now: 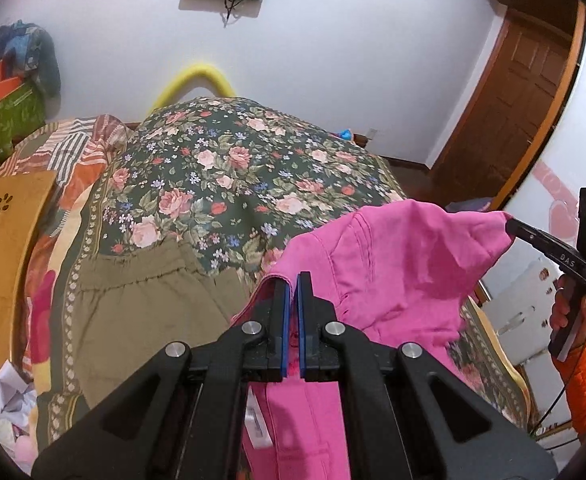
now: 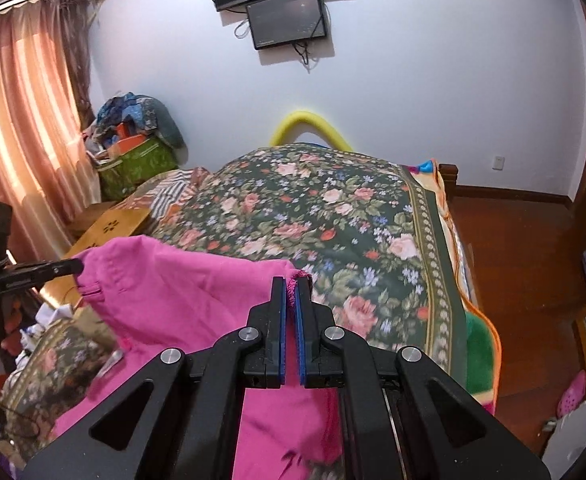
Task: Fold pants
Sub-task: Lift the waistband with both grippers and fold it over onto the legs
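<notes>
Pink pants (image 1: 393, 256) hang stretched in the air between my two grippers, above the near end of the bed. My left gripper (image 1: 291, 278) is shut on one corner of the waistband. My right gripper (image 2: 291, 280) is shut on the other corner, where frayed pink threads stick out. In the left wrist view the right gripper (image 1: 511, 226) pinches the far tip of the cloth at right. In the right wrist view the left gripper (image 2: 75, 267) holds the cloth at left. The rest of the pants (image 2: 197, 300) drops below both grippers.
A floral bedspread (image 1: 233, 168) covers the bed. An olive-green garment (image 1: 145, 304) lies flat on it at left. A wooden lap table (image 1: 1, 240) and a green box (image 1: 1, 124) stand at the left. A wooden floor (image 2: 525, 264) and door (image 1: 505, 92) are at right.
</notes>
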Demonstrator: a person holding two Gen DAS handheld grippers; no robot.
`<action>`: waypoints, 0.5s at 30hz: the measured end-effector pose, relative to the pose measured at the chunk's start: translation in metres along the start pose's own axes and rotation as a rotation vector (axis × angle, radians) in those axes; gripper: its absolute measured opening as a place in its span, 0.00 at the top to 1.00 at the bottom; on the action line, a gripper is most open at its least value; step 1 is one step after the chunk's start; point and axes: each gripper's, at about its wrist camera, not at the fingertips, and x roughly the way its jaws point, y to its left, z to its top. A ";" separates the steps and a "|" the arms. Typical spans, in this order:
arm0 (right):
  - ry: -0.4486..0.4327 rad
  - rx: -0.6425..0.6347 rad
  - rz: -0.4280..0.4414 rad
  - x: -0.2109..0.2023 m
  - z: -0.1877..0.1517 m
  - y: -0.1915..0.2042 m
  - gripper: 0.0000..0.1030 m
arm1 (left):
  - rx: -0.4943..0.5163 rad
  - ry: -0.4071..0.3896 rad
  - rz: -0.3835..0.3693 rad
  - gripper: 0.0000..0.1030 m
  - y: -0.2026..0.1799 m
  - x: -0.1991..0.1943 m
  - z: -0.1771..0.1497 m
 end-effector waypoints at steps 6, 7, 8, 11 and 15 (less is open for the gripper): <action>-0.001 -0.008 0.041 -0.041 -0.022 0.021 0.97 | 0.029 -0.014 -0.014 0.98 -0.012 -0.039 -0.025; 0.000 -0.009 0.049 -0.046 -0.026 0.025 0.97 | 0.034 -0.012 -0.015 0.98 -0.014 -0.045 -0.030; 0.001 -0.011 0.057 -0.053 -0.030 0.030 0.97 | 0.043 -0.009 -0.013 0.98 -0.017 -0.050 -0.036; 0.007 -0.021 0.067 -0.066 -0.044 0.043 0.97 | 0.062 0.000 -0.016 0.98 -0.023 -0.064 -0.055; 0.020 -0.011 0.079 -0.079 -0.067 0.052 0.97 | 0.082 0.008 -0.015 0.98 -0.026 -0.078 -0.084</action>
